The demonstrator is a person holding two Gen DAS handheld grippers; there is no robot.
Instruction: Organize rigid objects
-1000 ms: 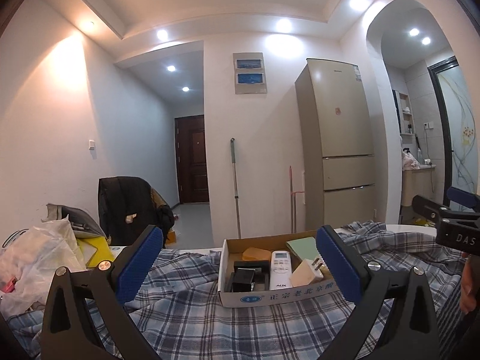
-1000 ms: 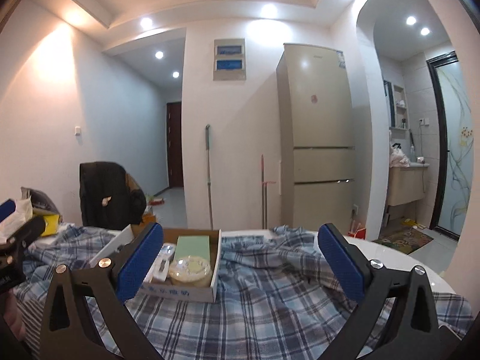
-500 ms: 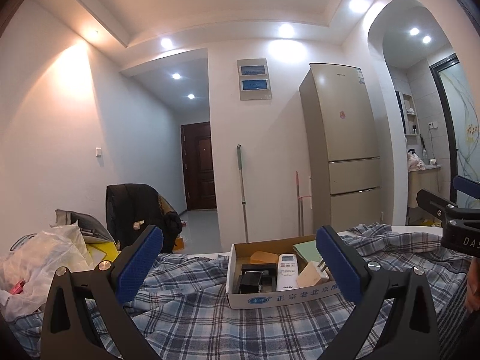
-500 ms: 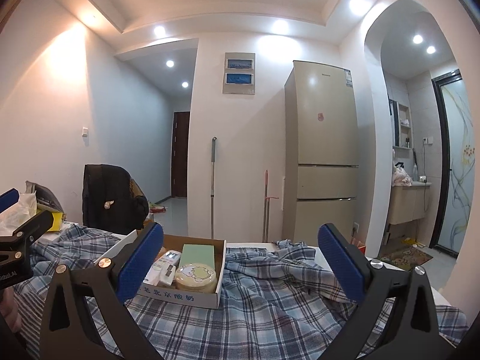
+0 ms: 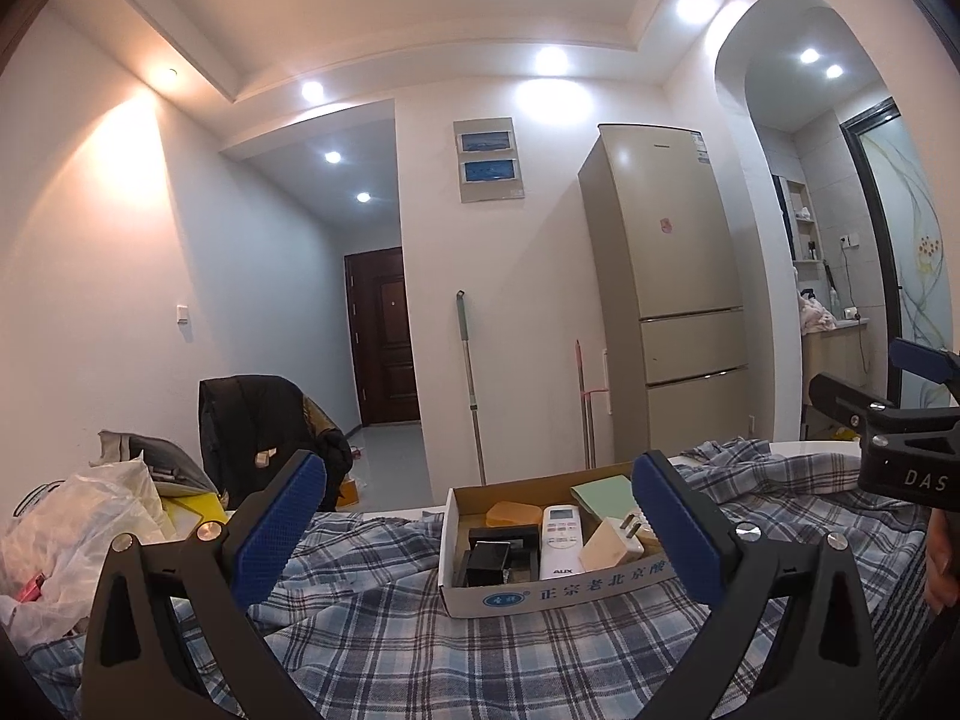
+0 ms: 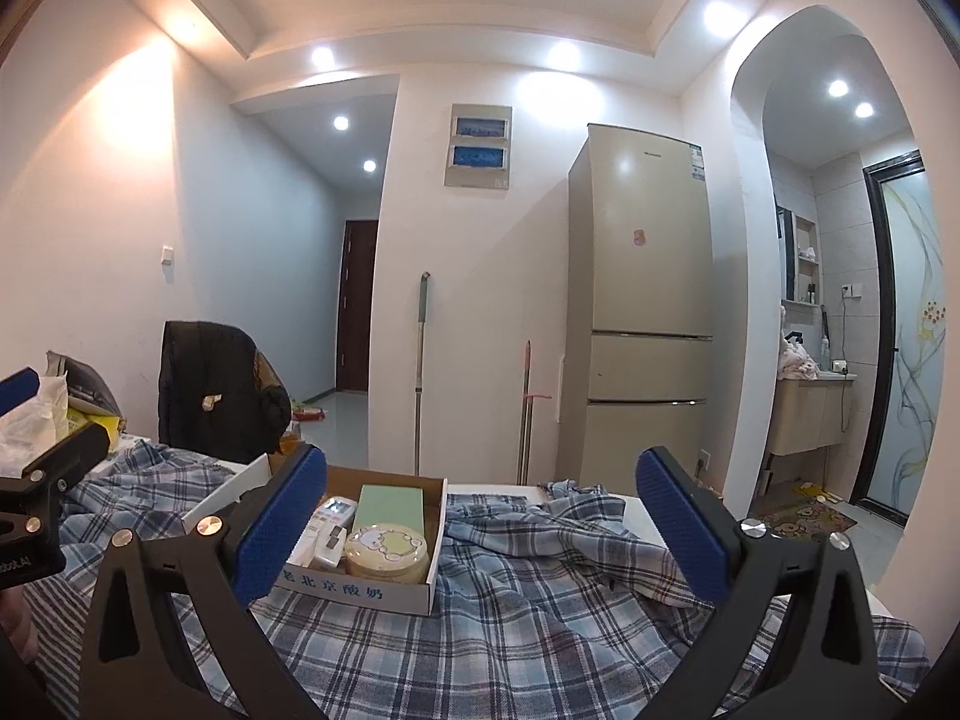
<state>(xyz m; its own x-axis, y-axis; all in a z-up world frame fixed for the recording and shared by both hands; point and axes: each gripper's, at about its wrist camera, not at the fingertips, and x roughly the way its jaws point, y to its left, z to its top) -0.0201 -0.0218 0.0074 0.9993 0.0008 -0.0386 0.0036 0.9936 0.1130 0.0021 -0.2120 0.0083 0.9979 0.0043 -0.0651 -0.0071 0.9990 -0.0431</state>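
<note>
A shallow cardboard box (image 5: pixel 540 591) (image 6: pixel 384 591) sits on a blue plaid cloth. It holds a white remote (image 5: pixel 561 540) (image 6: pixel 327 519), a cream plug adapter (image 5: pixel 609 546), a black block (image 5: pixel 489 561), an orange piece (image 5: pixel 510 513), a green flat box (image 5: pixel 603 492) (image 6: pixel 390 504) and a round yellow tin (image 6: pixel 387 552). My left gripper (image 5: pixel 477 531) stands open in front of the box, holding nothing. My right gripper (image 6: pixel 480 531) is also open and bare, with the box behind its left finger. Each gripper shows at the edge of the other's view.
Plastic bags and clutter (image 5: pixel 72 534) lie at the left end of the cloth. A dark jacket hangs over a chair (image 5: pixel 258 426) behind. A fridge (image 5: pixel 678 294), two mop handles (image 5: pixel 471 384) and a doorway stand beyond the table.
Both views have tilted upward, showing more ceiling, so the box sits lower in both. Both grippers stay open and hold nothing.
</note>
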